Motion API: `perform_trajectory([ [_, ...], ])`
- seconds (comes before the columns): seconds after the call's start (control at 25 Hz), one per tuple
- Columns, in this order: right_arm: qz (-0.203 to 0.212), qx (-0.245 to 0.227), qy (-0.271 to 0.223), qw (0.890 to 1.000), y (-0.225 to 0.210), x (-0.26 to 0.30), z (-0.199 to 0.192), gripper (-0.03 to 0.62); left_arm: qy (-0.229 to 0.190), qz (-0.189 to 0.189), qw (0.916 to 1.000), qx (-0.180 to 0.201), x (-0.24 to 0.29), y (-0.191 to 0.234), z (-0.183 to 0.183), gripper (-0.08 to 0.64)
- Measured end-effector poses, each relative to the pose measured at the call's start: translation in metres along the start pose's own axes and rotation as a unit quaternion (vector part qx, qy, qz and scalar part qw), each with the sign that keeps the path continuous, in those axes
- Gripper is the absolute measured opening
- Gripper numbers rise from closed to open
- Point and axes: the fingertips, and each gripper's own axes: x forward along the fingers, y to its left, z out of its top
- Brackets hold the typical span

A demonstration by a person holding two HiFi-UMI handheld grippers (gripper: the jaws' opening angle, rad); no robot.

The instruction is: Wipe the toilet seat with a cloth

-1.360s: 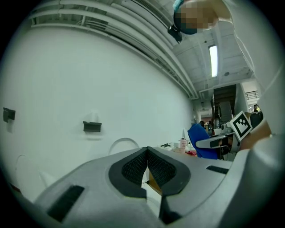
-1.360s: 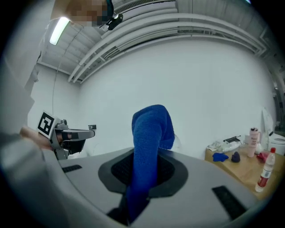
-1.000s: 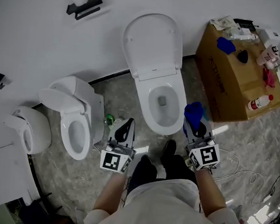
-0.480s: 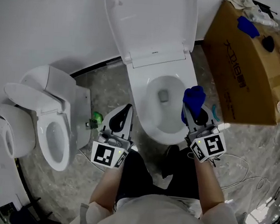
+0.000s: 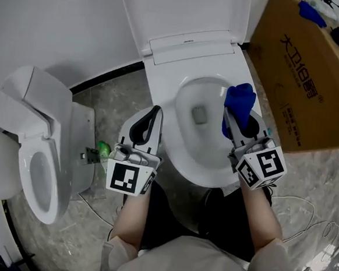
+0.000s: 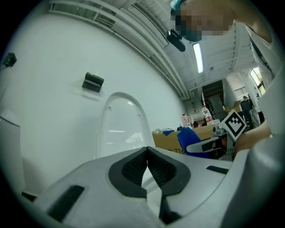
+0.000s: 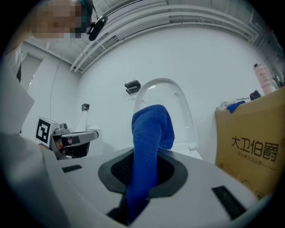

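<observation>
A white toilet with its lid (image 5: 185, 10) raised stands in the middle of the head view. Its seat (image 5: 182, 162) rings the bowl. My right gripper (image 5: 232, 112) is shut on a blue cloth (image 5: 241, 98) and hangs over the seat's right side. The cloth (image 7: 151, 129) sticks up between the jaws of the right gripper (image 7: 143, 158). My left gripper (image 5: 154, 111) is over the seat's left edge. In the left gripper view the left gripper (image 6: 147, 153) has its pads closed together with nothing between them.
A large cardboard box (image 5: 309, 73) with small items on top stands right of the toilet. A second, smaller toilet (image 5: 39, 162) is at the left, with a green object (image 5: 102, 150) on the floor beside it. Cables (image 5: 303, 213) lie on the floor at the right.
The view has closed in on the toilet. Both grippers have moved forward from in front of the bowl to over the seat, the right one still holding the cloth.
</observation>
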Motion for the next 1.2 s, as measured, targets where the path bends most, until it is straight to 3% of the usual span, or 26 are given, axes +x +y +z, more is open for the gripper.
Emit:
perform_trajectory([
  [0.24,-0.018,-0.005,0.015,1.000,0.005,-0.004,-0.032,0.046,-0.006,0.006,1.0000,-0.002,-0.020,-0.003,-0.014,0.006],
  [0.52,-0.022,-0.006,0.023,0.999,-0.004,0.014,-0.035,0.046,-0.005,0.004,1.0000,-0.001,-0.028,0.001,-0.013,0.006],
  [0.84,-0.001,-0.019,0.062,0.998,-0.016,0.068,-0.041,0.046,-0.001,-0.005,0.9998,-0.017,-0.034,0.011,-0.017,0.006],
  [1.04,-0.011,-0.007,0.088,0.996,-0.036,0.103,-0.050,0.046,-0.004,-0.020,0.9997,-0.009,-0.036,-0.003,-0.015,0.006],
  [1.2,-0.019,-0.006,0.115,0.993,-0.050,0.131,-0.062,0.046,-0.007,-0.014,0.9996,-0.024,-0.041,-0.002,-0.017,0.008],
])
